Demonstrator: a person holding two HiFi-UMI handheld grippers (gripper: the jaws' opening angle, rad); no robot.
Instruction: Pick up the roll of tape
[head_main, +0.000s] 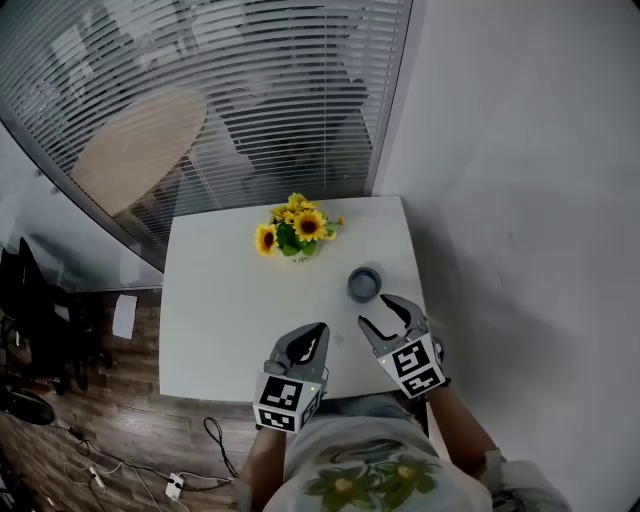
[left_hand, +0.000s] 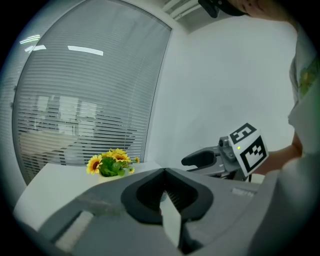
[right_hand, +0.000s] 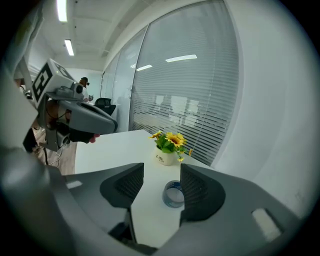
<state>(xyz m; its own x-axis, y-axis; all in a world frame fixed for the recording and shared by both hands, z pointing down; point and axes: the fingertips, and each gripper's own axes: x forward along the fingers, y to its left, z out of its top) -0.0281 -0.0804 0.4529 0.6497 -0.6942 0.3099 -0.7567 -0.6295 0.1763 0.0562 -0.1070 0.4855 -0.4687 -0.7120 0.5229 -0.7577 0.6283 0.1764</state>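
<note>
Approach step, tape not touched yet. My right gripper (head_main: 378, 312) has its jaws wide apart with nothing in them. The roll of tape (head_main: 364, 284) lies flat on the white table (head_main: 215, 320) near its right edge, just ahead of those jaws; the right gripper view frames it in the gap. The sunflower pot (head_main: 296, 235) is beyond it, clear. The left gripper (head_main: 318, 332) has its jaws together, empty, apart from the tape. Next, I reckon: go forward and lower, straddle the roll's wall, then close. It sits low, so a shallow entry might just shove it.
</note>
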